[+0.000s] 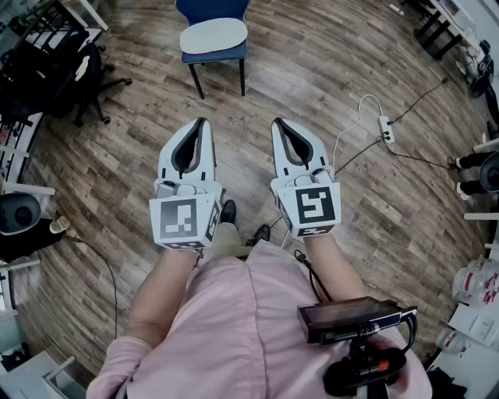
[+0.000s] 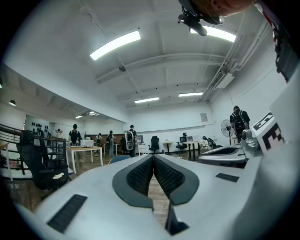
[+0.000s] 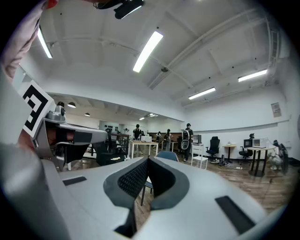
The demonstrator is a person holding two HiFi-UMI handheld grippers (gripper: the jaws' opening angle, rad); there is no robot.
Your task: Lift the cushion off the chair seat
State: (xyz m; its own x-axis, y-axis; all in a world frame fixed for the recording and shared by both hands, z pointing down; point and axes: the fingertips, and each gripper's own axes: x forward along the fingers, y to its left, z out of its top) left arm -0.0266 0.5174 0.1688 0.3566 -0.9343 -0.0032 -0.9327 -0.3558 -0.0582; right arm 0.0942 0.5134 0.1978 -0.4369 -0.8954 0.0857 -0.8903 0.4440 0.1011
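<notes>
L gripper (image 1: pixel 202 122) and R gripper (image 1: pixel 277 122) are held side by side over the wood floor (image 1: pixel 327 78). Both have jaws together w/ nothing between them. The pale cushion (image 1: pixel 213 35) lies on the seat of the blue chair (image 1: pixel 212 8), well apart from both, straight ahead. In the right gripper view the blue shape past the jaws is prob. this chair.

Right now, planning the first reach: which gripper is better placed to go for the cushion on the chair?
Left, slightly. The left gripper lines up almost straight with the cushion; the right gripper is offset sideways. Both are shut and well short of it.
</notes>
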